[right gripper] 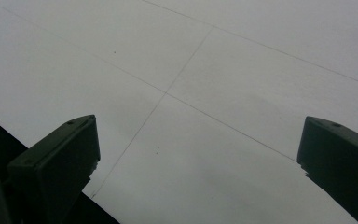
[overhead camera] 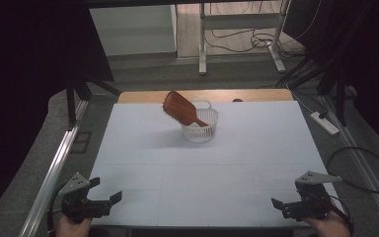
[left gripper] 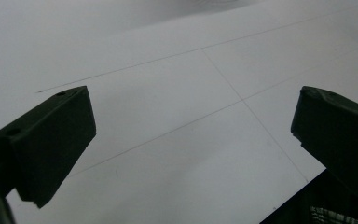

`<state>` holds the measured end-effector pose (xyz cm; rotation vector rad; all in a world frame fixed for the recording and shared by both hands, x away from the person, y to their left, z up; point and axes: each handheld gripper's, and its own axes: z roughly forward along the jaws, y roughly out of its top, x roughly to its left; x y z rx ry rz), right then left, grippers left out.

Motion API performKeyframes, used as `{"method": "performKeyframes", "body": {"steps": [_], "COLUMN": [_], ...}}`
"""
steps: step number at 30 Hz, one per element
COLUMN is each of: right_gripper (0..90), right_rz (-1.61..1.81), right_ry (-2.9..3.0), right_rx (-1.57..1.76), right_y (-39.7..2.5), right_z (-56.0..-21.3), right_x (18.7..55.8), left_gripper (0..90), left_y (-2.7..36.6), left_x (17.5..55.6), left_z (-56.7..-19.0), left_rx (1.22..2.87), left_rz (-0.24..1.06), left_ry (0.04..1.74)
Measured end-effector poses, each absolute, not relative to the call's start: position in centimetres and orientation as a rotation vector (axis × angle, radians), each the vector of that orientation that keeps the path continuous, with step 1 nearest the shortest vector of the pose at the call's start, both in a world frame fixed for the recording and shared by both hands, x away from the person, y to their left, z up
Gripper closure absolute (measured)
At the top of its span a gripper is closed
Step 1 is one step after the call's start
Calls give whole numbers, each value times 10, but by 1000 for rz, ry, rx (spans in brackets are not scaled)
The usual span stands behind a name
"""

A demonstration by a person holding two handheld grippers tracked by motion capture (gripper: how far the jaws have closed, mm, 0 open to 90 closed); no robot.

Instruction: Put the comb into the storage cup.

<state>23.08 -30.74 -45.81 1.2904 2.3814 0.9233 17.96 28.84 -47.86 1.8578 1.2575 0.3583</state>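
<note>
Two black two-jaw grippers sit at the near edge of the white table top (overhead camera: 207, 173), one in each of the person's hands. On the left, the left gripper (overhead camera: 107, 190) hovers at the near left corner with its jaws spread wide and nothing between them; the left gripper view shows bare white surface crossed by thin seam lines between the two black jaws. On the right, the right gripper (overhead camera: 282, 206) hovers at the near right corner, its jaws likewise parted and empty, and the right gripper view again shows plain white board between them. Each gripper carries one grey three-cornered plate on top.

One reddish-brown wooden paddle hairbrush (overhead camera: 180, 109) stands propped in one small white slatted plastic basket (overhead camera: 200, 131), which rests on the far half of the table, roughly on its centre line. The brush's long axis runs on a slant: its narrow handle end sits down inside the basket toward the right, and its broad paddle head rises up and out over the basket's left rim, pointing up, to the left and away from the person. Short bristles show along the head's left edge. One loop handle rises at the basket's far side.

Brush and basket lie well apart from both grippers, farther up the table and between them across its width, a little nearer the left gripper's side.
</note>
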Motion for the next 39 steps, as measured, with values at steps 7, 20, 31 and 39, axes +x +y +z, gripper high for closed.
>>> {"method": "performKeyframes", "body": {"steps": [7, 20, 31, 39], "right_gripper": [0, 0, 0, 0], "right_rz": [922, 920, 918, 916], "right_ry": [2382, 2383, 2382, 2383], "right_rx": [1290, 1288, 1288, 1286], "right_y": [-307, -307, -307, -307], "right_z": [-458, -458, -458, -458], "right_x": [231, 231, 231, 231], "left_gripper": [0, 0, 0, 0], "left_y": [288, 287, 287, 286], "left_x": [178, 175, 175, 175], "left_z": [-479, -479, -479, -479], "left_rx": [1877, 1896, 1923, 1938], "left_rz": [368, 382, 386, 387], "left_ry": [1261, 1265, 1284, 1287]}}
